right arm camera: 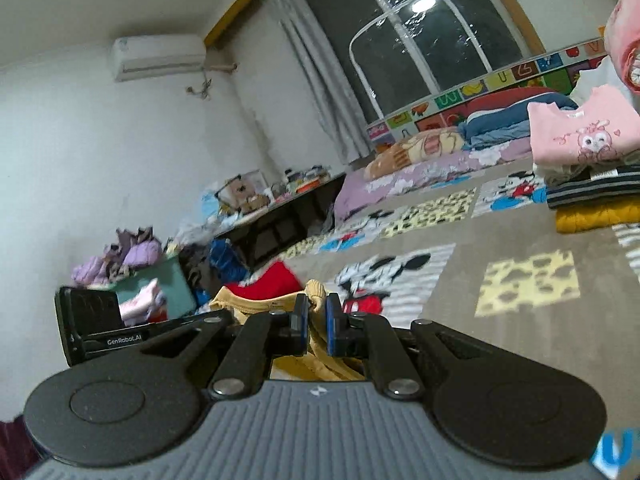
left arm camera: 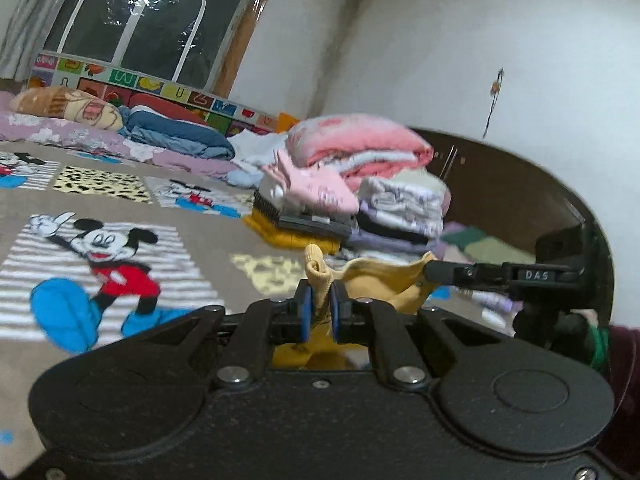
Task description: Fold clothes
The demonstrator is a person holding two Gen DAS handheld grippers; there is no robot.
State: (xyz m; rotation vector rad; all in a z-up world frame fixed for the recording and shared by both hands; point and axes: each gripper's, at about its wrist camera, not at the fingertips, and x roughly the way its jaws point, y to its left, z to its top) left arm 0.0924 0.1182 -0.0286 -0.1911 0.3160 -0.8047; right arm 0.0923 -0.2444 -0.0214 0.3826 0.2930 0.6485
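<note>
**Both Grippers Hold Up a Yellow Top**

Right now, the left wrist view shows the left gripper point(left arm camera: 319, 312) squeezed tight on a yellow garment point(left arm camera: 376, 276). Its blue pads point(left arm camera: 305, 312) pinch a ribbed edge that pokes up like a little knob. From there the cloth stretches across to the right gripper point(left arm camera: 430, 270), which comes in from the side and holds the other end. The cloth sags a bit between them. It looks soft and knitted. Below is a fuzzy blanket point(left arm camera: 200, 208) with cartoon mice on it. Farther back sits a stack of folded clothes point(left arm camera: 320, 196): pink on top, a dark striped one, and a puffy mustard one at the bottom. A fat pink quilt point(left arm camera: 360, 144) lies rolled up beside it.

The right wrist view shows the right gripper squeezed tight on the same yellow garment. A ribbed bit sticks up between its pads, and more yellow cloth hangs down under them. The left gripper's black body point(right arm camera: 90, 324) shows at the left. Behind it are a green bin point(right arm camera: 168, 284) full of clothes and something red point(right arm camera: 264, 280) on the bed.

I think this is the step of lifting the top and spreading it out. Next, both grippers should lay it flat on the blanket, keeping the edge straight, so it can be folded.
</note>
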